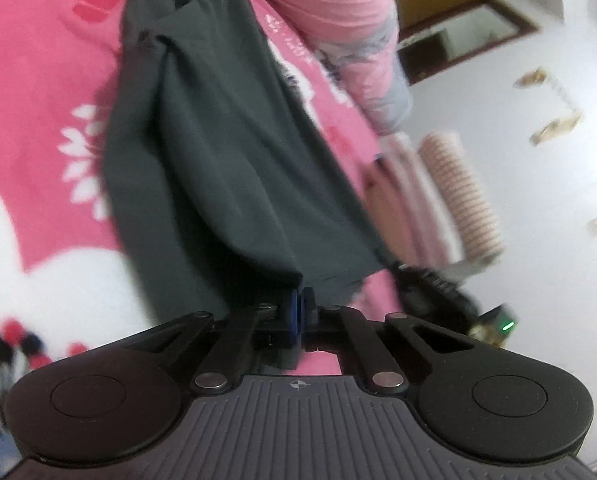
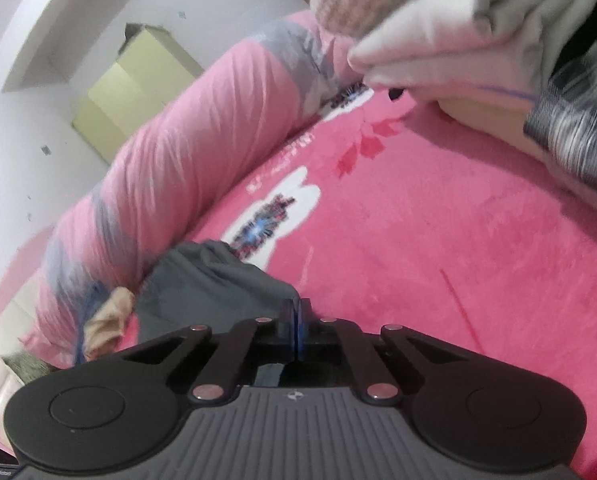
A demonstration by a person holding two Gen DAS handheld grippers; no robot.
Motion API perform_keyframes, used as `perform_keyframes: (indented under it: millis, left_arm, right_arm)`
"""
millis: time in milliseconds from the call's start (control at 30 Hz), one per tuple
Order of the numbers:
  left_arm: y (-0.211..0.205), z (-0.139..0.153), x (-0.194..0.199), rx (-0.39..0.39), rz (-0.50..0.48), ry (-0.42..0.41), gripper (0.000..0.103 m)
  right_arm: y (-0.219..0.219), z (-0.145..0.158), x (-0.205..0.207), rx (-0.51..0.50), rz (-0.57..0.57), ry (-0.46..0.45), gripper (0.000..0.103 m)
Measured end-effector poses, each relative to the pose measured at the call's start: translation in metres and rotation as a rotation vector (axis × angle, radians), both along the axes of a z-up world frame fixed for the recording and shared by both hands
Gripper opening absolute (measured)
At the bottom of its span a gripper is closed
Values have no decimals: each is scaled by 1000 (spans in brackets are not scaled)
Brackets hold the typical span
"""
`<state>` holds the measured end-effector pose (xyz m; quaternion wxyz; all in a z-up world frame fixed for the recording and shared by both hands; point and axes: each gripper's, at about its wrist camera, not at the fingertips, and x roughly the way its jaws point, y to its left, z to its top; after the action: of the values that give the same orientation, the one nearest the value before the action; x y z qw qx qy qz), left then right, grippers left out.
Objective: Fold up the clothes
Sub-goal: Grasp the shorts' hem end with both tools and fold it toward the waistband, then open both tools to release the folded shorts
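Dark grey garment (image 1: 218, 160) pinched at edge by left claw (image 1: 297, 304), and by right claw (image 2: 297, 312), above pink bedspread (image 2: 418, 240). No fold made yet, judged early.

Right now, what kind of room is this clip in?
Most likely a bedroom: both grippers grip a grey garment over a pink blanket that looks like bedding, with a rolled pink quilt along the wall.
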<state>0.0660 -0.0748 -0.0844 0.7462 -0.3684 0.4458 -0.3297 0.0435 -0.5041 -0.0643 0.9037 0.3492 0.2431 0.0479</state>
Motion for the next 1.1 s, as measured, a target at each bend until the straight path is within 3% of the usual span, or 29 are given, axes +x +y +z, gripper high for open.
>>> perform_keyframes:
  millis: [200, 367, 500, 567, 633, 667, 733, 900, 1100]
  left_arm:
    - [15, -6, 0, -84, 4, 125, 0]
    - [18, -21, -1, -100, 12, 169, 0]
    - [18, -39, -8, -31, 7, 194, 0]
    - [19, -42, -13, 12, -5, 178, 1]
    - [21, -41, -17, 27, -34, 154, 12]
    - [24, -39, -19, 15, -40, 144, 25]
    - [34, -35, -22, -5, -34, 115, 33]
    - [48, -28, -26, 63, 30, 11, 52]
    - [42, -38, -26, 57, 24, -4, 52]
  right_arm:
    - [-9, 5, -6, 112, 10, 29, 1]
    - [-14, -9, -4, 147, -1, 84, 1]
    - [-20, -35, -1, 172, -12, 155, 1]
    - [-28, -44, -4, 244, -15, 145, 5]
    - [-38, -44, -8, 267, -33, 128, 13]
    - [-41, -40, -10, 249, -44, 113, 22]
    - [-46, -33, -12, 217, -51, 91, 40]
    - [-44, -30, 10, 160, 44, 152, 49]
    - [-29, -29, 26, 101, 161, 199, 48]
